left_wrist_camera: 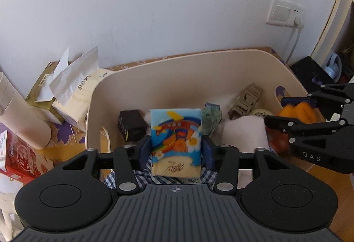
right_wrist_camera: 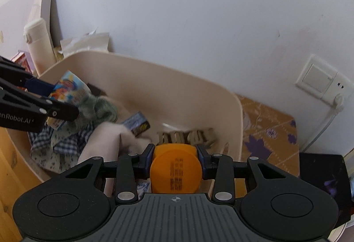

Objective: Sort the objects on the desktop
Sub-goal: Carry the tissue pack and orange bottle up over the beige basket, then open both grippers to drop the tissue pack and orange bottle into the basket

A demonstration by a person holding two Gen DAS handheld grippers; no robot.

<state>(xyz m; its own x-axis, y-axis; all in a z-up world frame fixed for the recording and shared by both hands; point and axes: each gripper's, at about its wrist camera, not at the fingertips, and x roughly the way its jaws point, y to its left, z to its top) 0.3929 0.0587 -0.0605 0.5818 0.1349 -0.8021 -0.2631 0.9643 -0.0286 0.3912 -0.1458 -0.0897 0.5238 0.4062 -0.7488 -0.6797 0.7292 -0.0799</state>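
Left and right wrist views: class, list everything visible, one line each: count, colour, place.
cream plastic storage bin: 1, cream, on the desk by the wall
cartoon-printed pocket tissue pack: 1, blue and orange, over the bin in left gripper
round orange plastic container: 1, orange, over the bin in right gripper
small black box: 1, black, inside bin
tan ridged plastic piece: 1, tan, inside bin
blue checked cloth: 1, blue-white, inside bin
open tissue packs: 2, gold and cream, left of bin
cream flask: 1, cream, far left
white wall switch: 1, white, wall above bin
left gripper: 1, black, shut on tissue pack
right gripper: 1, black, shut on container
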